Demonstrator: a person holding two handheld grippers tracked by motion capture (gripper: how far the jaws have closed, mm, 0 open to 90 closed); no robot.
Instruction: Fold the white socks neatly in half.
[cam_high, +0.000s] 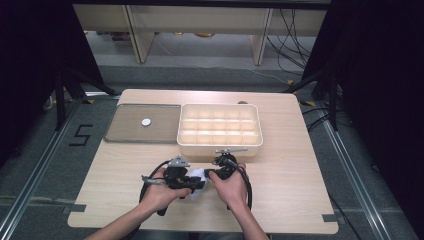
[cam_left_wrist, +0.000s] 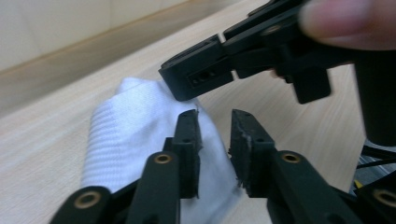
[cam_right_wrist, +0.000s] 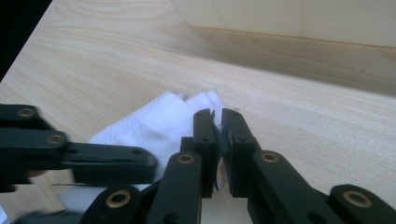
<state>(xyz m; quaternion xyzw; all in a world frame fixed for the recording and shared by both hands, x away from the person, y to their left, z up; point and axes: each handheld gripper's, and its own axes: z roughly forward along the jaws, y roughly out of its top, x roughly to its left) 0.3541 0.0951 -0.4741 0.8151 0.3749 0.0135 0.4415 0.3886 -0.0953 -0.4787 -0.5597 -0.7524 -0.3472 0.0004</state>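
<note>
**White cloth pinched at its edge between two claws**

Although the cloth (cam_high: 198, 176) is small and bunched, it looks easy to handle: white, ribbed, soft and light, with no stiffness of its own, so it will sag and fold wherever it is not held. It is judged neither fragile nor slippery, though thin layers could slide out of a shallow pinch. The best hold is likely a free corner or hem, taken deep between the pads rather than at the very tip.

The right gripper (cam_right_wrist: 217, 122) has its jaws drawn almost together, and a sliver of the white fabric's edge sits between them, so it appears to be nipping the cloth at its far corner. The left gripper (cam_left_wrist: 214, 122) has its jaws standing apart with a clear gap; the cloth lies under and beside its left jaw, not pressed between the pads. In the left gripper view the other claw comes in from above and rests on the top of the cloth.

From the high view, the cloth lies on the table (cam_high: 295, 200) between the two hands, at the near middle. Beyond it stands the cream divided box (cam_high: 220, 148), and to the box's left a flat grey tray (cam_high: 125, 131) with a small white disc (cam_high: 146, 122) on it.
</note>
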